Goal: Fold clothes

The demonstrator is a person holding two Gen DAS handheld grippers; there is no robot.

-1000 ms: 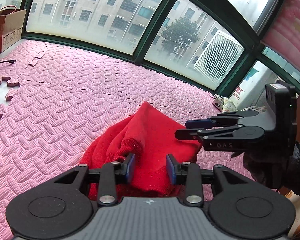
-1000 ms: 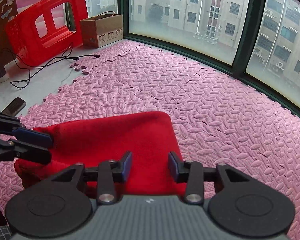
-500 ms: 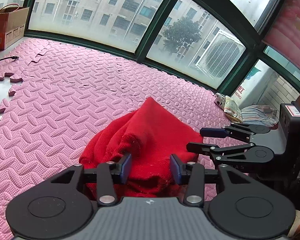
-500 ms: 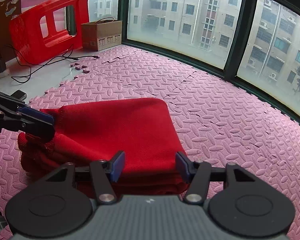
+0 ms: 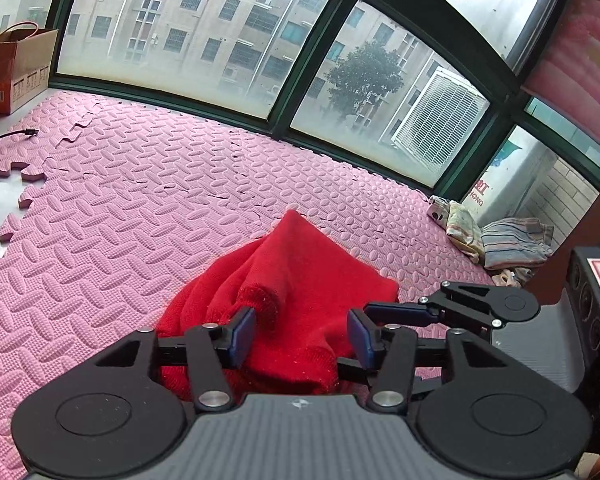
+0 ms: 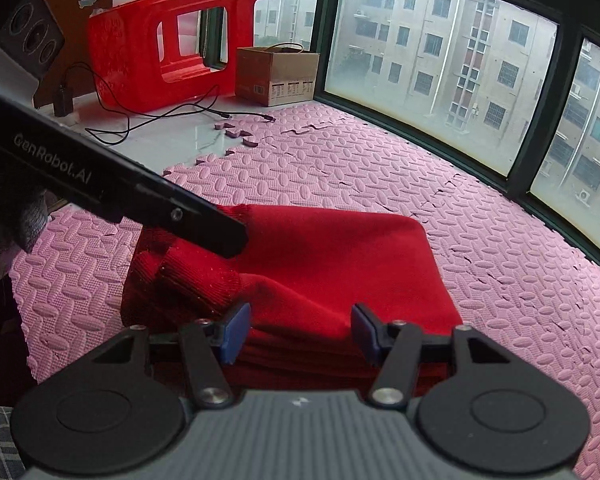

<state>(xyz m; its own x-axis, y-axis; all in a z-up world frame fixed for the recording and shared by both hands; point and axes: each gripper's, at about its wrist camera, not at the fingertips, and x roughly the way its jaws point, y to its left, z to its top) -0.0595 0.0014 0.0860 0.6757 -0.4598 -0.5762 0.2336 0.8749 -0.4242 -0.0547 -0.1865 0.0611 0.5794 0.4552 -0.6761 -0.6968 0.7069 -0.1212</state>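
A red knitted garment (image 5: 300, 280) lies folded in a thick pile on the pink foam mat (image 5: 140, 208); it also shows in the right wrist view (image 6: 332, 256). My left gripper (image 5: 302, 338) is open, its blue pads just above the garment's near edge, holding nothing. My right gripper (image 6: 300, 334) is open and empty over the garment's near side. The right gripper's fingers (image 5: 404, 312) appear at the right of the left wrist view. The left gripper's finger (image 6: 204, 228) crosses the right wrist view above the loose cuff.
A red plastic chair (image 6: 180, 40), a cardboard box (image 6: 278, 74) and black cables (image 6: 160, 116) stand at the far left on bare floor. Several other clothes (image 5: 500, 236) lie in the corner by the window (image 5: 260, 40).
Both grippers have opened wider and drawn back a little from the garment. The right gripper has dropped lower and nearer to the left one. The garment lies still.
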